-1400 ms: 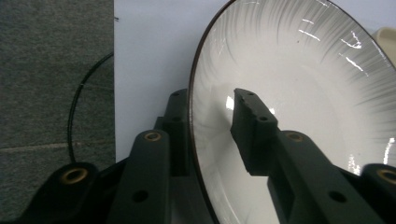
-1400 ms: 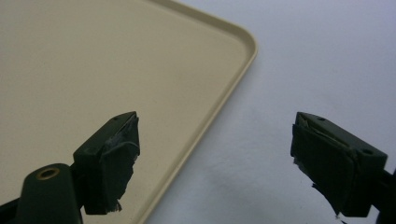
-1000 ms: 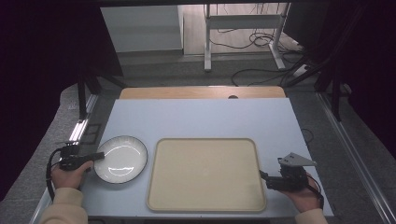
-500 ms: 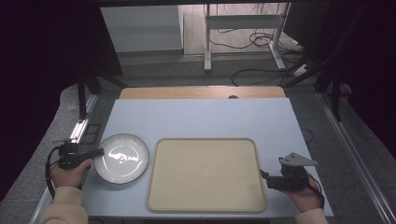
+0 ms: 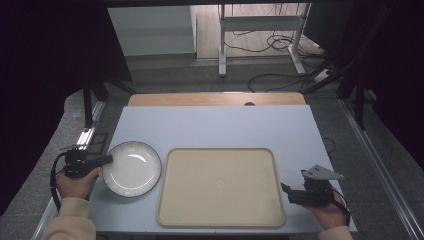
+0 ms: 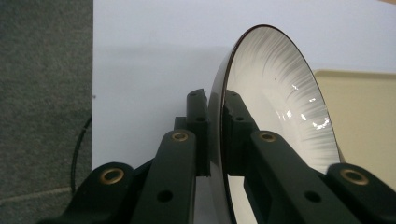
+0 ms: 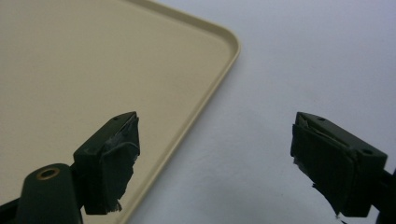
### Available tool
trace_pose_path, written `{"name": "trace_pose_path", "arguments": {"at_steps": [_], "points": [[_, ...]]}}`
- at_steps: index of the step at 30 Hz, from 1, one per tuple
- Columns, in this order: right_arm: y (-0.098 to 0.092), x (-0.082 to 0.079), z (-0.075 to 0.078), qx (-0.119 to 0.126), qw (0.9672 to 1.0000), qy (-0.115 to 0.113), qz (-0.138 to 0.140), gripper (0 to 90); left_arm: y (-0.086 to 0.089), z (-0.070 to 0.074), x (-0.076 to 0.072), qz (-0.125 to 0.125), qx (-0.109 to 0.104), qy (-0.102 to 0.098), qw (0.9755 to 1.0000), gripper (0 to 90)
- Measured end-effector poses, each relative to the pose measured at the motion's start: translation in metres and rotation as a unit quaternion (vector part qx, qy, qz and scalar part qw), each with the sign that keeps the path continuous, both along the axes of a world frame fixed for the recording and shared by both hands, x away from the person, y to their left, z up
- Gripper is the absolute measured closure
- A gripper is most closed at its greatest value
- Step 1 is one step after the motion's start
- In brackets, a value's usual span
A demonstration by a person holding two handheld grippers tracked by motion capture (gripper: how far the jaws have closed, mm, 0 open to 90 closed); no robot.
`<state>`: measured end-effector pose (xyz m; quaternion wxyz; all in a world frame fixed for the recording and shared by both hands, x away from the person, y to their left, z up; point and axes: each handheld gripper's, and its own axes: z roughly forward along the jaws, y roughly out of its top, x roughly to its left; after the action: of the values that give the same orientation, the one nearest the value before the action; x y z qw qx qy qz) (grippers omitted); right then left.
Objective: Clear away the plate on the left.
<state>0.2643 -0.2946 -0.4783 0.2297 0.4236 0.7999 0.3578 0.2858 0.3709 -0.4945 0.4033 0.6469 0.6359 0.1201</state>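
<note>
Left gripper (image 6: pixel 215 135) clamps the rim of a white plate (image 6: pixel 280 98) just left of the beige tray (image 5: pixel 220 187); right gripper (image 7: pixel 215 163) gapes empty over the tray's right edge.

In the left gripper view, the plate (image 6: pixel 275 107) runs off the bottom edge, and the pads (image 6: pixel 198 121) cover part of its rim. The tray (image 7: pixel 93 70) is cut off at the top and left in the right gripper view. In the high view, both forearms leave the bottom edge.
</note>
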Motion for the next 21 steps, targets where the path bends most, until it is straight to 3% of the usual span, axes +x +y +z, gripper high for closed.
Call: {"name": "trace_pose_path", "arguments": {"at_steps": [13, 17, 21], "points": [[-0.0028, -0.0036, 0.0016, 0.006, 1.0, -0.005, -0.004, 16.3, -0.0004, 0.0085, -0.0016, -0.007, -0.001, -0.026, 0.9996, 83.2], [-0.0019, -0.004, 0.0013, 0.004, 1.0, -0.005, -0.004, 16.3, 0.0029, 0.0093, -0.0028, -0.005, -0.008, -0.031, 0.9995, 82.8], [-0.0019, -0.0041, 0.0013, 0.003, 1.0, -0.005, -0.005, 16.2, 0.0061, 0.0109, -0.0045, -0.007, -0.029, -0.041, 0.9987, 82.5]]}}
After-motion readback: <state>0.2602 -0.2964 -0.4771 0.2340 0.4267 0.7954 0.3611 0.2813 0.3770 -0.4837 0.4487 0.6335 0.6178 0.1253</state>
